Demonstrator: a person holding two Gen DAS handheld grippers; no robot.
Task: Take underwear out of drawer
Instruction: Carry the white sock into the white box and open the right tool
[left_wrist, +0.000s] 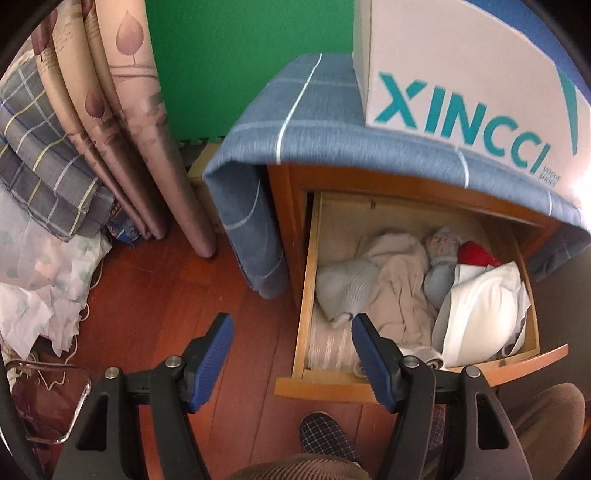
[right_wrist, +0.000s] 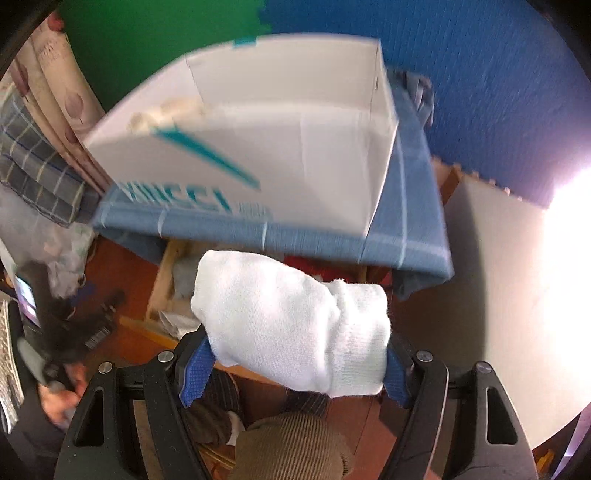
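The right gripper (right_wrist: 295, 365) clamps a white knit bundle (right_wrist: 291, 325) between its blue pads (right_wrist: 195, 373); the bundle fills the gap between the jaws and hides the fingertips. Beyond the bundle, the wooden drawer (right_wrist: 162, 284) stands open below a blue checked cloth (right_wrist: 406, 236) that drapes the cabinet top. Grey fabric (right_wrist: 183, 277) and a red item (right_wrist: 306, 264) lie inside the drawer. A white box (right_wrist: 295, 147) with teal lettering rests on the cloth; the lettering is blurred. A patterned curtain (right_wrist: 62, 96) hangs at far left. A person's hand (right_wrist: 59, 398) holds a blurred black device at lower left.
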